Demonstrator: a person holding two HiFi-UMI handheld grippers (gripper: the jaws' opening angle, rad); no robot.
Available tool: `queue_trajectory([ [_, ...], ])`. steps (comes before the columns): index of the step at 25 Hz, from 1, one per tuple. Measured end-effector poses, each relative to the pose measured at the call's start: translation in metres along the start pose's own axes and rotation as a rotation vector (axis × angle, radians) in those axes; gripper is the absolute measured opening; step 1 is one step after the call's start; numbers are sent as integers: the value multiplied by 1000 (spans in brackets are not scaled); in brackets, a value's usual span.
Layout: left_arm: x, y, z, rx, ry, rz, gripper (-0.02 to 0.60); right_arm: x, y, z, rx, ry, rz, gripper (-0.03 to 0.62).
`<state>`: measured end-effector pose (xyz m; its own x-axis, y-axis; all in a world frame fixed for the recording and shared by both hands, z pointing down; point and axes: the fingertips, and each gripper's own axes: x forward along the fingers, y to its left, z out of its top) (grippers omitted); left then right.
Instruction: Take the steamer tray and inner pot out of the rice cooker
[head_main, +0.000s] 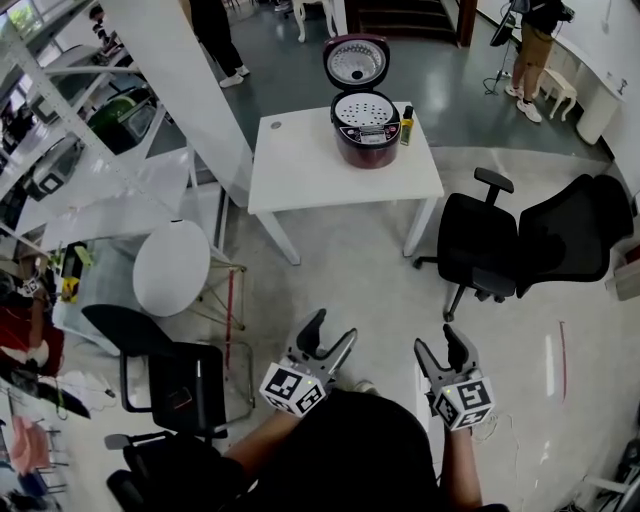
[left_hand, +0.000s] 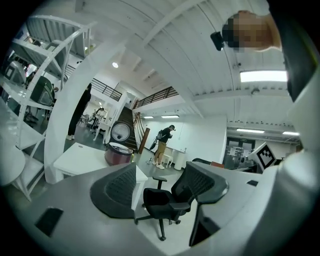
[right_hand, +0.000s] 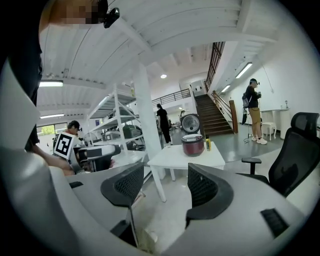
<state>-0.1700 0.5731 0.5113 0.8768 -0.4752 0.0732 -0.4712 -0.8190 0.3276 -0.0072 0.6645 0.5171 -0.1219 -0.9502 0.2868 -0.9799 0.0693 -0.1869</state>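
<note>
Rice cooker (head_main: 367, 128) stands toward the far right of the white surface (head_main: 300, 165), well ahead of the person, with its lid (head_main: 357, 62) raised. The perforated steamer tray (head_main: 365, 109) sits in its top, and the inner pot beneath cannot be made out. One yellow-green bottle (head_main: 407, 125) stands just beside the cooker on its right.

The left hand-held gripper (head_main: 335, 325) and right hand-held gripper (head_main: 440, 340) are both low, close to the person's body. Each has its jaws spread wide, with nothing between them and touching nothing.

Only the head view shows the tray's holes. The left gripper view looks past its jaws at one black office chair (left_hand: 165, 197), with the cooker small and off to the left. The right gripper view has the surface, cooker and bottle far off, above the gap between its jaws.

Counted: one cooker, one tray, one bottle, one surface, two hand-held grippers.
</note>
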Motion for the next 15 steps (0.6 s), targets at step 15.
queue_trajectory([
  [15, 134, 93, 14, -74, 66, -90, 288, 128, -41, 15, 148, 18, 6, 241],
])
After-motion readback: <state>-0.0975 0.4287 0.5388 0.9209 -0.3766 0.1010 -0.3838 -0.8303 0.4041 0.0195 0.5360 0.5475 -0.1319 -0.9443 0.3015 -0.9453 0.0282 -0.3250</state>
